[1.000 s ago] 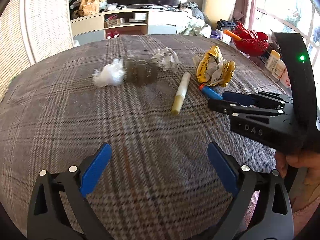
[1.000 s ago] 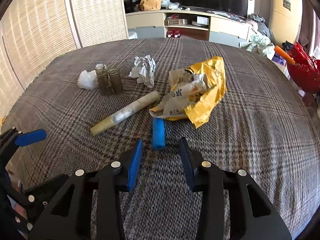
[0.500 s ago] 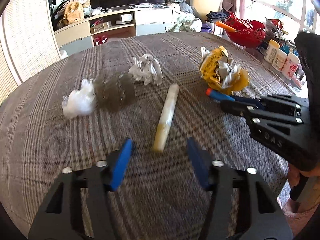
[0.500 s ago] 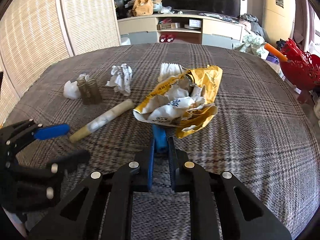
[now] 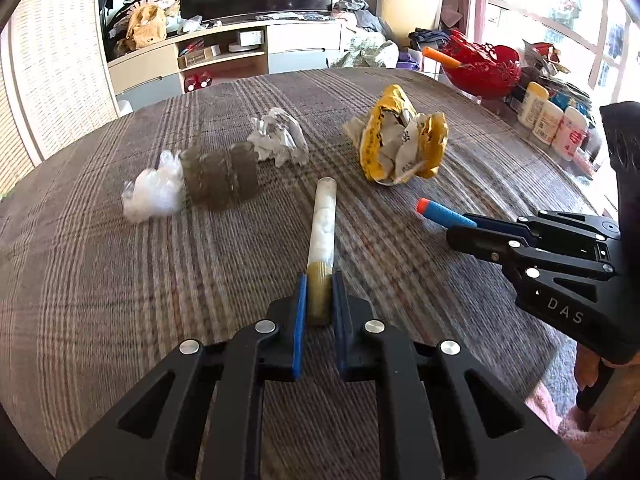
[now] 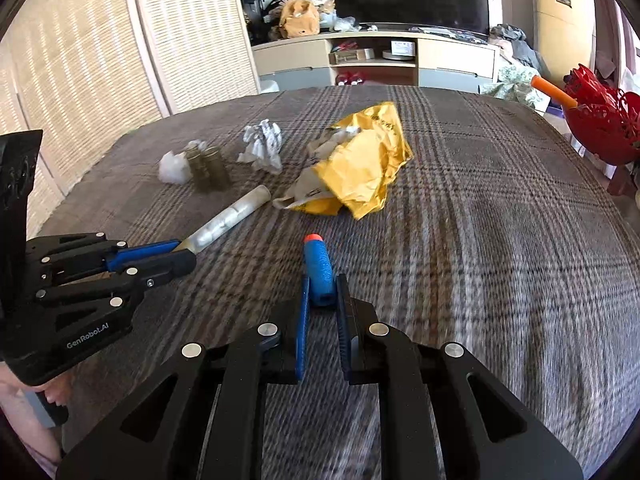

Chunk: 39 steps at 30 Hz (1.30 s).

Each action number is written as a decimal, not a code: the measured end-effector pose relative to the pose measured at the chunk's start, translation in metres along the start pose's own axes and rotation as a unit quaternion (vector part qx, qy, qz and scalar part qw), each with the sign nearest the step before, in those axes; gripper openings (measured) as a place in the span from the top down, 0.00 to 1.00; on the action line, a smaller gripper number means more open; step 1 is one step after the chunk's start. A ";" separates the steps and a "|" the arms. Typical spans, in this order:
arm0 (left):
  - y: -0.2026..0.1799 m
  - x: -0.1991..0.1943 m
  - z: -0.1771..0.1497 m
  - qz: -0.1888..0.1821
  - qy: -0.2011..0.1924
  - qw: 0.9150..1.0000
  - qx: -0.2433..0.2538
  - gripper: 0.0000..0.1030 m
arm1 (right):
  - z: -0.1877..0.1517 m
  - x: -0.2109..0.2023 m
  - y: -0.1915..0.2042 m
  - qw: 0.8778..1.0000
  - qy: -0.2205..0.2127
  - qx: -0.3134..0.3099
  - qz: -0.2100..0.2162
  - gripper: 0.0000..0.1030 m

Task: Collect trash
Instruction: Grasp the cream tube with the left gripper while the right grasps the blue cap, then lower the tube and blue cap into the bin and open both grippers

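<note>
The tube point(image 5: 322, 236) is being pinched at its near, yellowish end as the left hand-held gripper point(image 5: 319, 300) closes on it, probably so it lifts lengthwise. Just right of the tube, the foam dart point(image 6: 318, 270) is clamped by the right hand-held gripper point(image 6: 321, 294). Beyond the tube, the yellow wrapper point(image 5: 400, 140) and crumpled paper point(image 5: 280, 140) are left on the plaid surface point(image 5: 120, 280).

Both grippers are black angular plastic frames with silver screws and blue-padded fingers point(image 5: 301, 320); the left gripper point(image 6: 176, 254) reads "GenRobot.AI", the right gripper point(image 5: 464, 228) "DAS".
</note>
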<state>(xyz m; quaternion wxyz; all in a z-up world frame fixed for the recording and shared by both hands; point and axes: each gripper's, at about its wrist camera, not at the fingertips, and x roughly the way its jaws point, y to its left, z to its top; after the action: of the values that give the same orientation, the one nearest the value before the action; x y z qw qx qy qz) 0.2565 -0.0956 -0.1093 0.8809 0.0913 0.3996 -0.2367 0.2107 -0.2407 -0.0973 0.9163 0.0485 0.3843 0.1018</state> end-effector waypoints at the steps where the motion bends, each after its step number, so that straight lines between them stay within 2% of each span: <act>1: -0.003 -0.004 -0.005 0.000 0.000 1.000 0.001 0.90 | -0.004 -0.006 0.002 1.000 -0.007 0.001 0.010 0.86; 14: -0.035 -0.081 -0.093 0.004 -0.010 1.000 -0.027 0.90 | -0.071 -0.061 0.033 1.000 -0.012 0.001 0.023 0.86; 24: -0.058 -0.124 -0.151 0.011 -0.021 0.999 -0.040 0.90 | -0.122 -0.096 0.047 1.000 -0.006 -0.012 0.023 0.86; 32: -0.067 -0.117 -0.194 0.005 0.004 0.999 -0.052 0.90 | -0.163 -0.089 0.048 0.999 0.021 -0.006 0.026 0.86; 39: -0.068 -0.091 -0.213 0.000 0.032 0.998 -0.062 0.90 | -0.184 -0.069 0.046 0.998 0.047 0.001 0.028 0.86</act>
<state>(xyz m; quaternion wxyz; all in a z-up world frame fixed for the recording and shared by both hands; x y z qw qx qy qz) 0.0308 -0.0488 -0.1812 0.8715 0.0445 0.4416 -0.2084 0.0254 -0.2094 -0.1699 0.8938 0.0551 0.4258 0.1291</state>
